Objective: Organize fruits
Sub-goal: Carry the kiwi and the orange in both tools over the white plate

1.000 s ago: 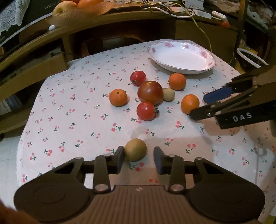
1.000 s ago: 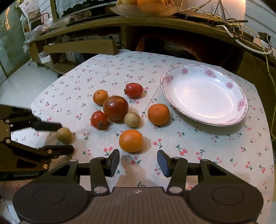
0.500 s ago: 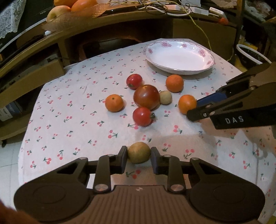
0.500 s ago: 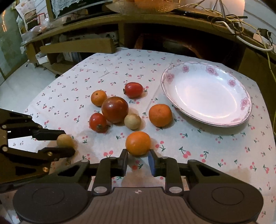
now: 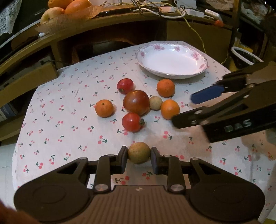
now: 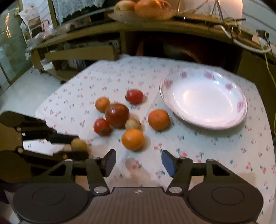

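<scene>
Pale letters "DAS" – blurred but legible – on the black side of the right gripper (image 5: 182,109)

You can count three oranges (image 5: 104,108), two small red tomatoes (image 5: 125,85), one big dark tomato (image 5: 136,102), two little brown-green fruits (image 5: 139,152) and one white plate (image 5: 201,66) on the surface.

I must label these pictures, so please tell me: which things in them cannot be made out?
- Left wrist view: underside of the small brown round fruit, hidden by the left tongs shut on it.
- Right wrist view: cherry-print tablecloth pattern, blurred.
- Both views: the fruits on the back shelf, cut off by the top edge.
</scene>
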